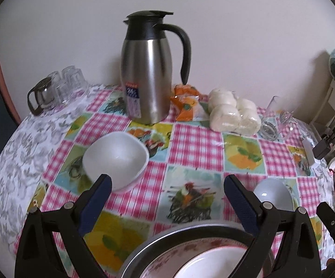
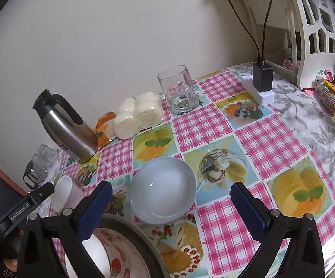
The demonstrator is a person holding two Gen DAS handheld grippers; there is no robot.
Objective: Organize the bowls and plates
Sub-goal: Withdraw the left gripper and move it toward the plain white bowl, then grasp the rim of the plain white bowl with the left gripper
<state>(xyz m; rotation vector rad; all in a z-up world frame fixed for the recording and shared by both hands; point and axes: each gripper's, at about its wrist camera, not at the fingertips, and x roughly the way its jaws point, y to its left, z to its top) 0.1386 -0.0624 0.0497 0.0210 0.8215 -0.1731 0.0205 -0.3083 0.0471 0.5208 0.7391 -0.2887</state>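
From the left wrist view, we saw the left gripper (image 1: 166, 185) hovering above the table (image 1: 195, 139) with its jaws spread wide and nothing between them. A white square-rimmed bowl (image 1: 115, 159) sat on the checked tablecloth just beyond the left finger. A pale blue bowl (image 1: 274, 193) stood behind the right finger, partly hidden by it. At the near edge lay a metal tray (image 1: 144, 247) carrying a strawberry-patterned plate (image 1: 174, 254) with a white dish (image 1: 213, 264) resting in it. Farther back stood a steel thermos jug (image 1: 147, 74), a bag of white buns (image 1: 233, 113) to its right and upturned glasses (image 1: 63, 85) to its left.

From the right wrist view, we saw the right gripper (image 2: 171, 195) likewise with jaws wide apart and holding nothing. The pale blue bowl (image 2: 162, 190) sat upright on the table (image 2: 271, 143), showing between the two fingers. The metal tray (image 2: 144, 238) with the strawberry-patterned plate (image 2: 121, 254) lay at the lower left, just beside that bowl. The white square-rimmed bowl (image 2: 63, 192) appeared at the far left, behind the left gripper (image 2: 23, 210). A glass mug (image 2: 179, 90) stood near the wall, well apart from the bowls.
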